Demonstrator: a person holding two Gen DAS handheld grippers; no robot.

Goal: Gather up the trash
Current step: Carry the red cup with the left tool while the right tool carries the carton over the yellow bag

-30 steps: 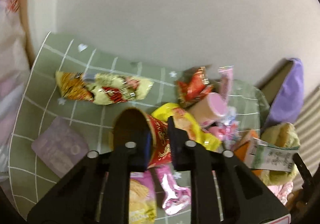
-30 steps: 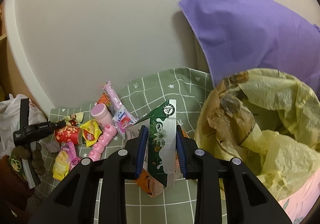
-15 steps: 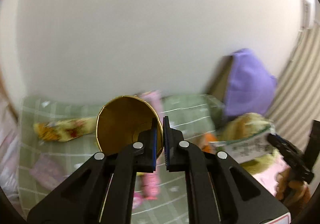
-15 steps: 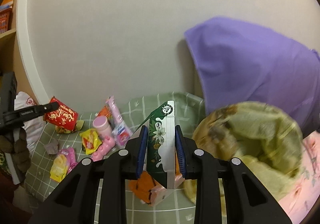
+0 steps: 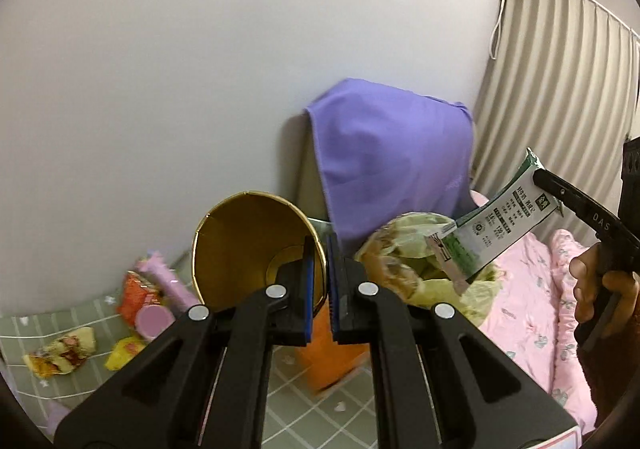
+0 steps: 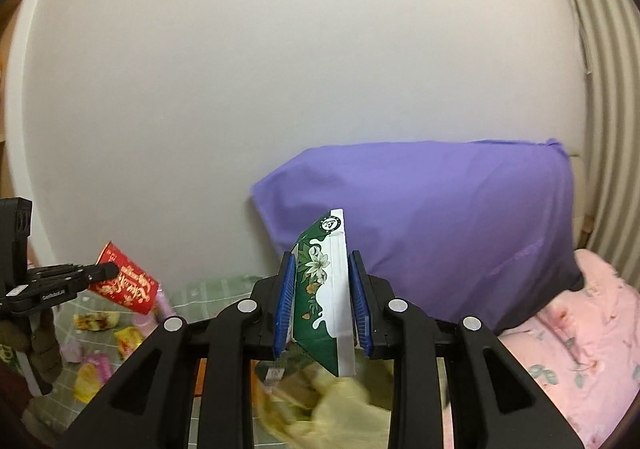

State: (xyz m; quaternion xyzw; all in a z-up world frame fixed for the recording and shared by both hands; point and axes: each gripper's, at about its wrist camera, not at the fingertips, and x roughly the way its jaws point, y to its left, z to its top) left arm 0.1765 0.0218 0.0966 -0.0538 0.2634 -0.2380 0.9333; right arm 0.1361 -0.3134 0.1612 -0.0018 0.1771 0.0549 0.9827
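left gripper [image 5: 319, 289]: jaws pinch cup [image 5: 256, 249] rim | right gripper [image 6: 322, 301]: clamps carton [image 6: 326, 289]

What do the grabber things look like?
Each hand-held gripper is black plastic: the left hand-held gripper and the right hand-held gripper both have two long fingers with round silver bolts and ridged blue pads inside. Seen from the side, the right one has small white letters. No cables show.

Right claw grips a milk carton above the yellow bag

The right claw [image 6: 322, 299] clamps a green-and-white carton [image 6: 326, 289]; a yellow bag [image 6: 320, 413] lies below, a purple cloth [image 6: 440, 225] behind, and the left claw [image 6: 110, 271] holds a red cup [image 6: 128, 285].
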